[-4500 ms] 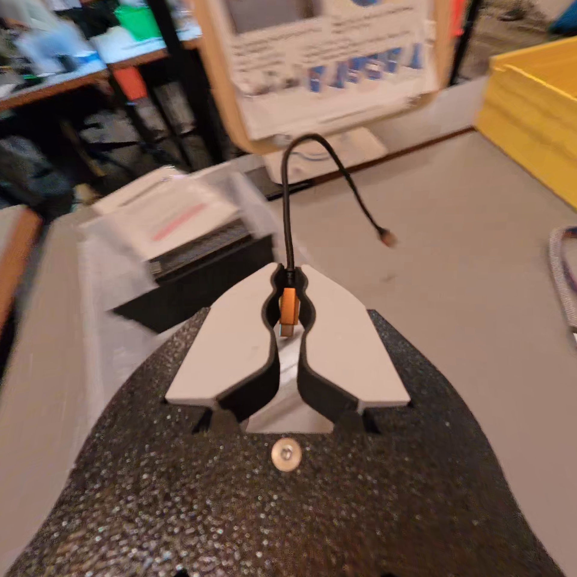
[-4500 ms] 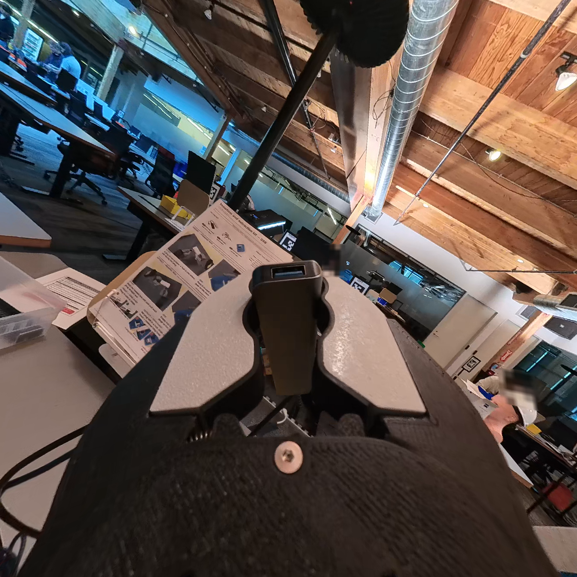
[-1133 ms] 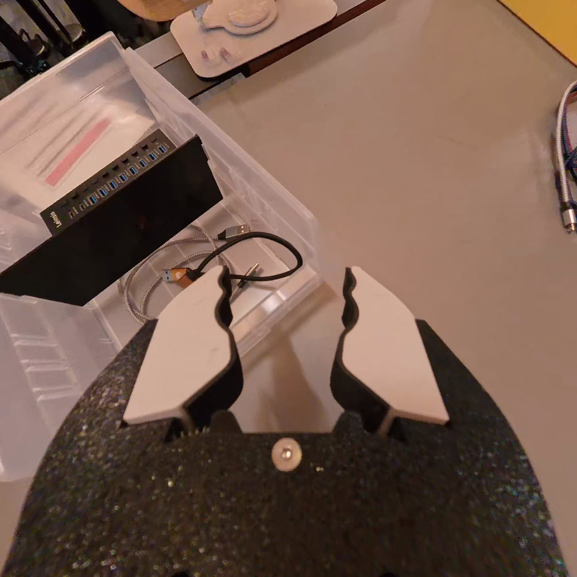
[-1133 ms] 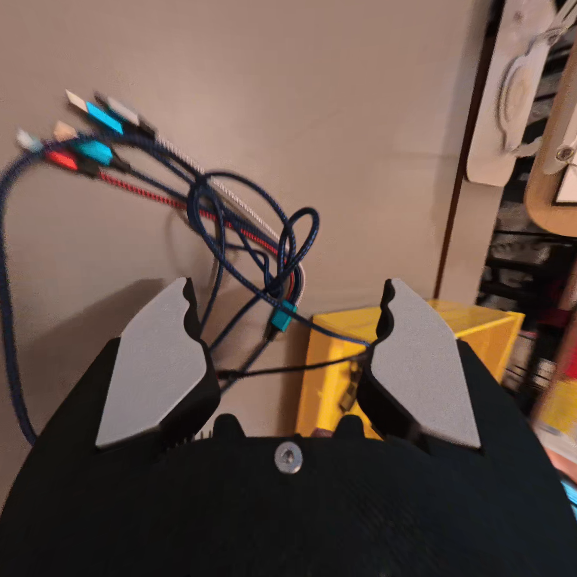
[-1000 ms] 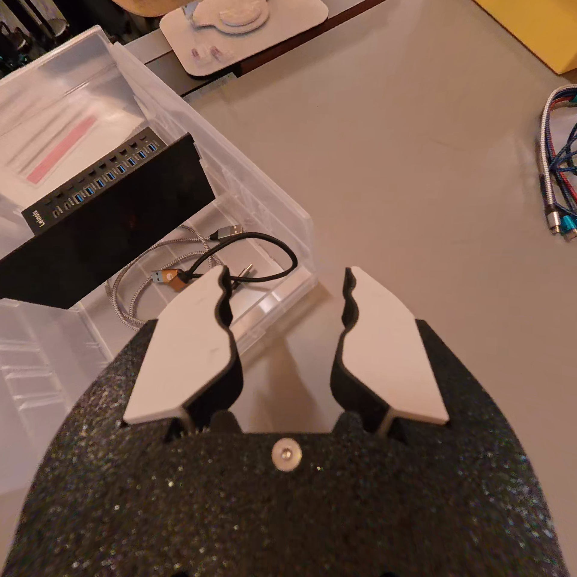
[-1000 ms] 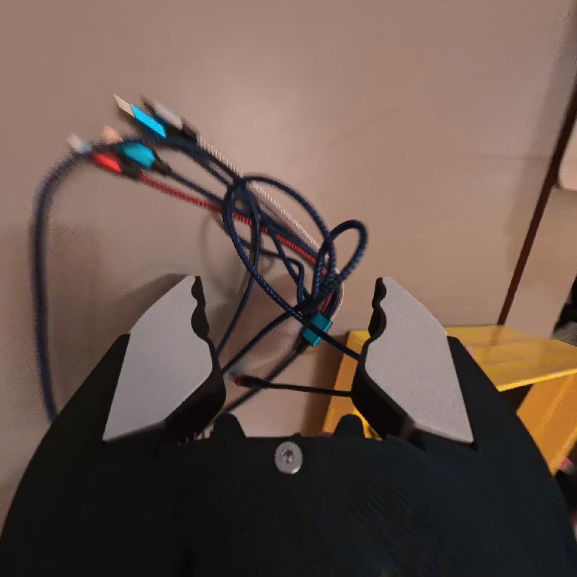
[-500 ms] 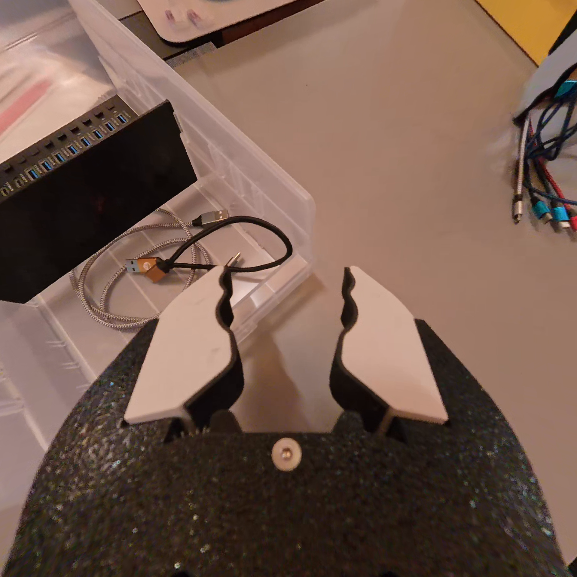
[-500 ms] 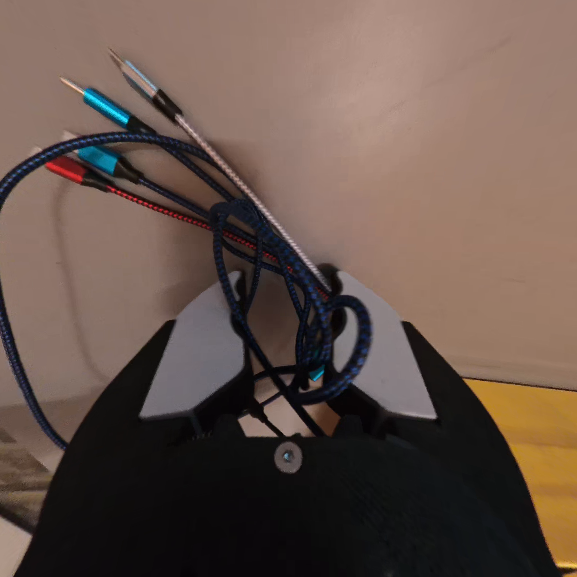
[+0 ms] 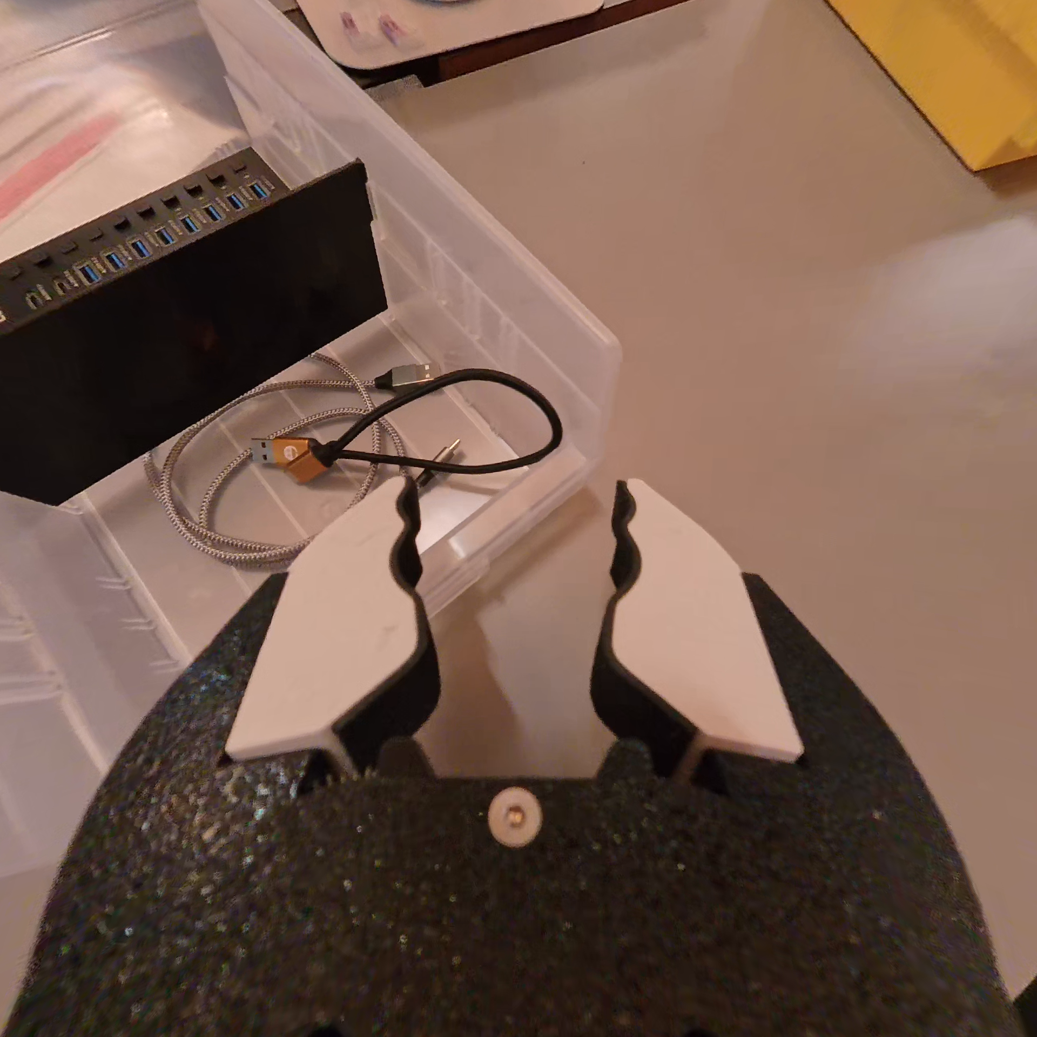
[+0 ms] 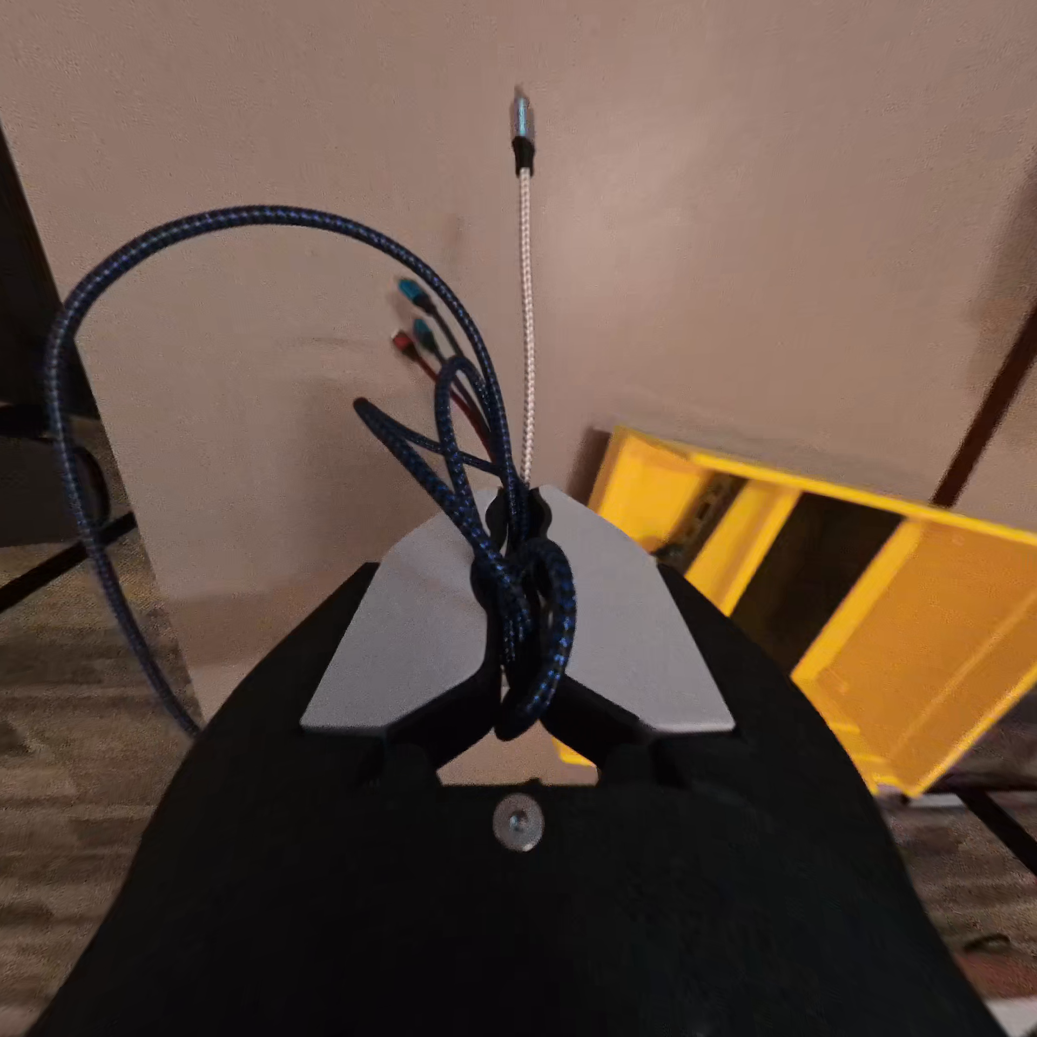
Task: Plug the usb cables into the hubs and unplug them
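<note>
The right claw point(image 10: 519, 496) is clamped on a tangled bunch of braided cables point(image 10: 516, 595), pinched mid-length rather than at any plug, which suits carrying the whole lot at once but not plugging anything in. Out of the grip a white braided cable point(image 10: 526, 314) stands nearly straight with its silver plug at the tip, a long dark blue cable point(image 10: 185, 235) arcs wide to the left and drops out of sight, and short ends with teal and red plugs point(image 10: 415, 325) fan out beyond the tips; the bunch looks lifted clear of the grey worktop point(image 10: 729, 224). Nearby a yellow bin point(image 10: 842, 589) lies beside the worktop's edge. The left claw point(image 9: 513, 488) is spread apart and empty, hovering over the near corner of a clear plastic box point(image 9: 494, 280). Inside the box a black multi-port hub point(image 9: 185, 292) leans on edge with its row of ports facing up, so it seems stored, not set up for use. Below it on the box floor lie a short black cable with an orange plug point(image 9: 294, 452) and a coiled grey braided cable point(image 9: 252, 505), both loose and unplugged. The gathering of cables looks like tidying toward the box, with the free claw ready to help.
</note>
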